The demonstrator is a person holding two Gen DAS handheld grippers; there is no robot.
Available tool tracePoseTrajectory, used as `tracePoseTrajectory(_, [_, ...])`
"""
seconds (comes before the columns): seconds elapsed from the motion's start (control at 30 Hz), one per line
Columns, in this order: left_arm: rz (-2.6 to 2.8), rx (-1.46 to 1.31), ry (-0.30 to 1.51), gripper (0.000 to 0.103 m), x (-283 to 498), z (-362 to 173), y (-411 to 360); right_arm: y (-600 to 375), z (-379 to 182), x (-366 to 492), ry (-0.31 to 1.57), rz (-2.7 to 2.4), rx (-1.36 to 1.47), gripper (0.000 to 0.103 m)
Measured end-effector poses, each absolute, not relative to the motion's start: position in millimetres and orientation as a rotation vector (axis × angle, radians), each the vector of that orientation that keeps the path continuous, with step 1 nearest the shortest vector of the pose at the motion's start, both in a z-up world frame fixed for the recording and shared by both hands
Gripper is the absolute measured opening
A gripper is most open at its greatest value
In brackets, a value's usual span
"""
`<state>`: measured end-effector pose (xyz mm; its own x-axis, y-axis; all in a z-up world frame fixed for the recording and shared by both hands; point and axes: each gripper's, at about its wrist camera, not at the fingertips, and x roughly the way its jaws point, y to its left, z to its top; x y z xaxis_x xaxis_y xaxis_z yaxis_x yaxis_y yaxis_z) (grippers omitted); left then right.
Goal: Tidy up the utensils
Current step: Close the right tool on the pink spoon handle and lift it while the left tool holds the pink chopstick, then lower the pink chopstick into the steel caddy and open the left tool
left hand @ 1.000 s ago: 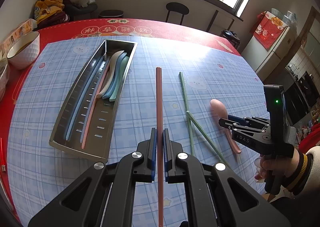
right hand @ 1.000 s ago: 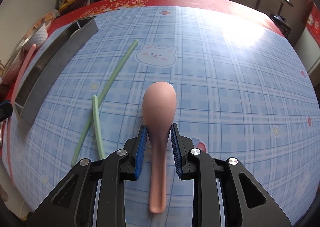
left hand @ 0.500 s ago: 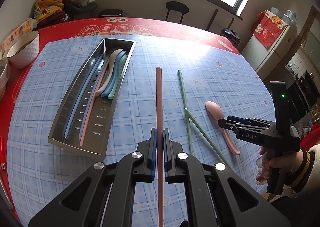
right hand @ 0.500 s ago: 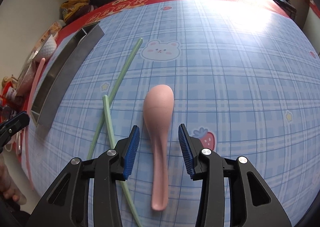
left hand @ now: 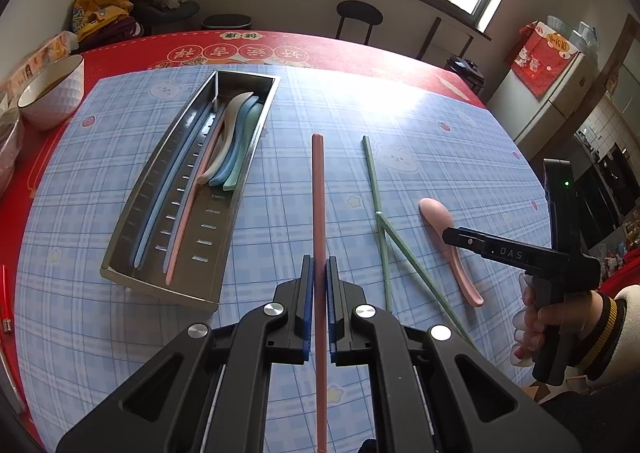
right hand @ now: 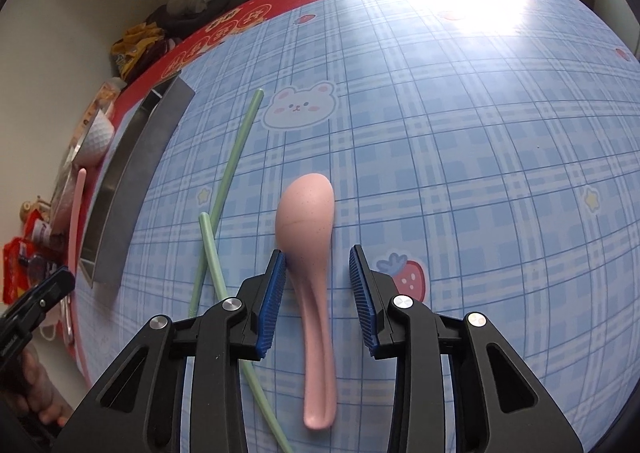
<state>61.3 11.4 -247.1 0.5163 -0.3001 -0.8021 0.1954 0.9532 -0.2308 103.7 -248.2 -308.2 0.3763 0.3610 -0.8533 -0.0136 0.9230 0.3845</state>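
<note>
Two green chopsticks (left hand: 382,229) lie crossed on the blue checked cloth (left hand: 280,101), to the right of the steel utensil tray (left hand: 160,285) and well apart from it, with a broad bare strip of cloth between. One pink spoon (right hand: 308,249) rests just right of the chopsticks, bowl away from the cameras. The right gripper (right hand: 318,293) straddles its neck: its jaws have just been narrowing, the left pad about touching the spoon, the right pad with a clear gap, so nothing is clamped. The left gripper (left hand: 318,309) is pinched tight on one pink chopstick (left hand: 318,205), which points straight ahead over the cloth, right of the tray's near corner. Inside the tray, three spoons, beige, blue and green (left hand: 236,141), nest against its right wall toward the far end; along its left part lie long sticks, one pink and at least one blue. Beyond the tray's far end the cloth stops and the red table (left hand: 120,53) rim shows. One white bowl (left hand: 52,93) sits left of the tray.
</note>
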Motion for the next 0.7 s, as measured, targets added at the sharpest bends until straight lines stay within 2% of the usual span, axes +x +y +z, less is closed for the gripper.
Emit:
tracePoseTrajectory(0.07, [-0.299,-0.117,0.983,0.006,61.1,-246.7,11.6,-246.3,-308.4,104.2,1.172,0.262,0.332,0.029])
tracePoseTrajectory(0.13, [-0.301,-0.116,0.981,0.006,60.9,-245.8,11.3,-241.3,-308.1,104.7,1.193,0.269,0.326,0.021])
tracePoseTrajectory(0.4, [-0.294,-0.125,0.978,0.006,59.7,-244.8,14.6,-207.9,-297.4,97.9,1.194,0.329,0.209,0.009])
tracePoseTrajectory(0.7, [-0.272,-0.141,0.986,0.006,56.3,-246.6,23.3,-198.1,-307.2,95.7,1.210,0.320,0.163,0.008])
